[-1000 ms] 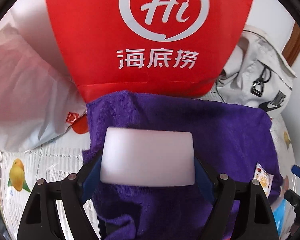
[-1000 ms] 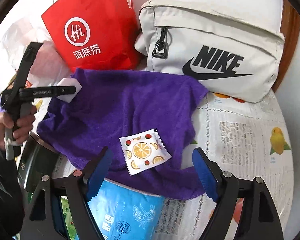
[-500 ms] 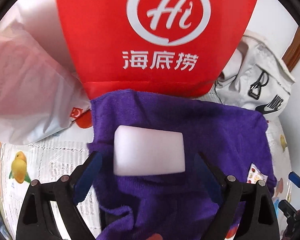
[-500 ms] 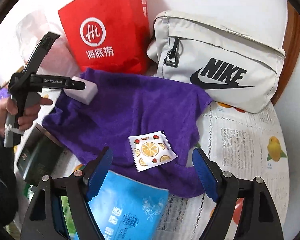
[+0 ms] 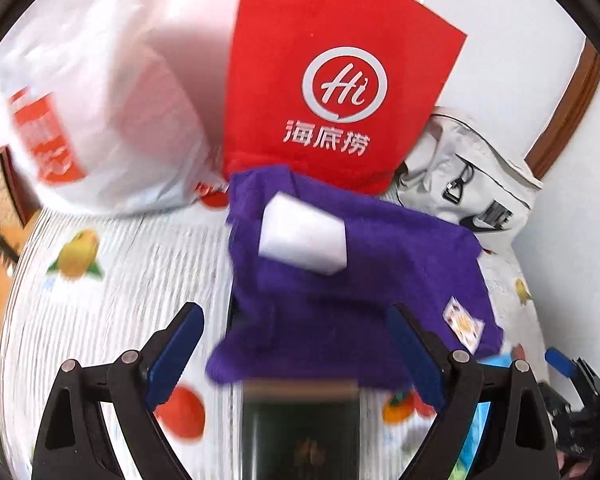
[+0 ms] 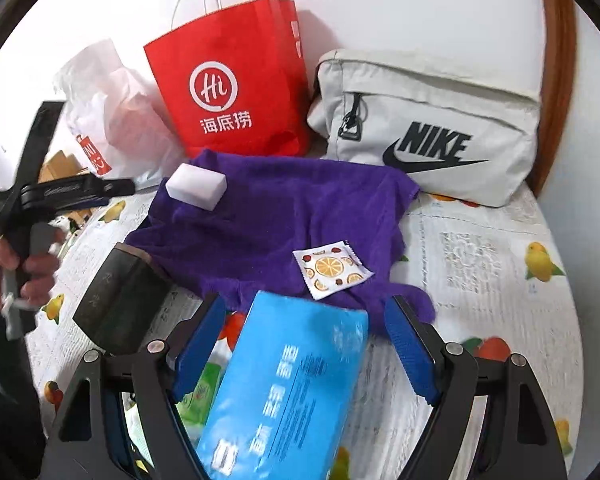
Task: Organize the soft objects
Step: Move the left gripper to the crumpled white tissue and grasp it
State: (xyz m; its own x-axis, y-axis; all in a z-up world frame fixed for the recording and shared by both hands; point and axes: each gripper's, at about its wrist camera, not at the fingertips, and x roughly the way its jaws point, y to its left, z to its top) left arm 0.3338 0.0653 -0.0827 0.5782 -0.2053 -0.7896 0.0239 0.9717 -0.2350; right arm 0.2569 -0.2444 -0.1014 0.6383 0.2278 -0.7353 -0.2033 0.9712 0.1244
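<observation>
A white sponge block [image 5: 304,240] [image 6: 196,186] lies on the far left corner of a purple towel [image 5: 360,280] [image 6: 284,208] spread on the table. My left gripper [image 5: 296,344] hangs open, back from the sponge, with nothing between its fingers. In the right wrist view the left gripper [image 6: 60,192] shows at the left, held by a hand [image 6: 16,264]. My right gripper [image 6: 304,320] is open above a blue tissue pack [image 6: 288,384], its pads apart from the pack. A small sachet with an orange print [image 6: 332,270] rests on the towel's near edge.
A red paper bag [image 6: 228,88], a grey Nike bag [image 6: 428,128] and a white plastic bag [image 6: 108,120] stand along the wall behind the towel. A dark box [image 6: 120,300] lies at the towel's near left. The fruit-print tablecloth [image 6: 480,260] shows bare on the right.
The left gripper let go of the white sponge and drew back and up; the sponge stays on the towel. The right gripper also drew back, so the blue pack now fills its foreground.
</observation>
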